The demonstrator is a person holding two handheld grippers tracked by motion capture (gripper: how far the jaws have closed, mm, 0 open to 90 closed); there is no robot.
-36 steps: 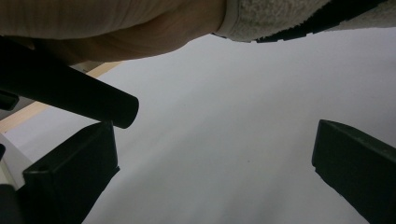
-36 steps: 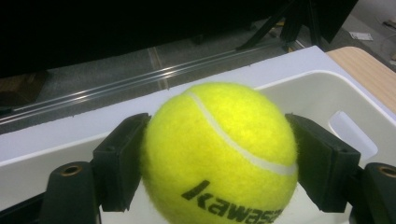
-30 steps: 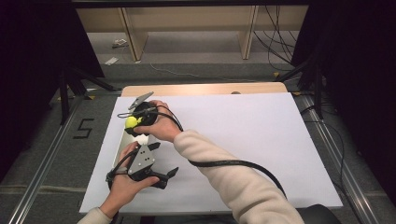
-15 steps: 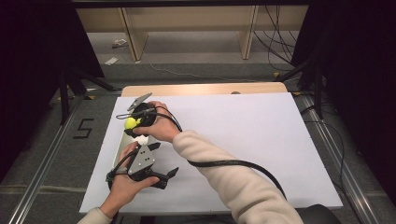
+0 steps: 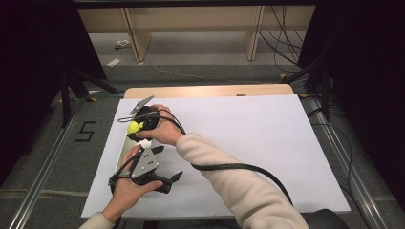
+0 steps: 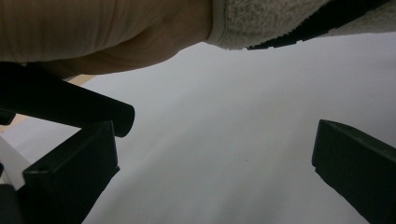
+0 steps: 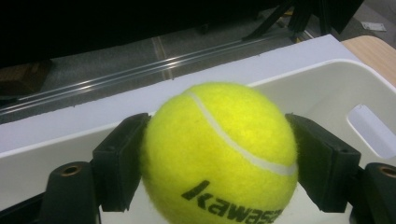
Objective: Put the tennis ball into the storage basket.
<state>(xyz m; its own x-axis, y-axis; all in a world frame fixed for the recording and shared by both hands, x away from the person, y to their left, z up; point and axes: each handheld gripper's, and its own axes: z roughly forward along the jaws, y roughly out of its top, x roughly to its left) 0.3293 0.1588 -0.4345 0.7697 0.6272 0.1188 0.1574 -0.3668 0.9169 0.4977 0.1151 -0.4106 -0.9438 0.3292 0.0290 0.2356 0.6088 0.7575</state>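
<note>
1. The right gripper (image 7: 217,158) has both black jaws pressed against the sides of a yellow tennis ball (image 7: 219,154), holding it firmly; black lettering shows on the ball's lower face
2. In the right gripper view the ball hangs above the inside of a white plastic bin (image 7: 327,88), whose wall has a slot-shaped handle cutout
3. In the high view the tennis ball (image 5: 135,127) sits at the left side of the table, over the narrow bin (image 5: 123,151) that lies along the left edge of the white table cover (image 5: 248,138)
4. The left gripper (image 5: 160,177) rests low near the table's front left corner, just beside the bin, with a hand around it
5. In the left gripper view its jaws stand wide apart with nothing but the bare white cover between them; a cream fleece sleeve (image 6: 261,23) and a black cable cross overhead
</note>
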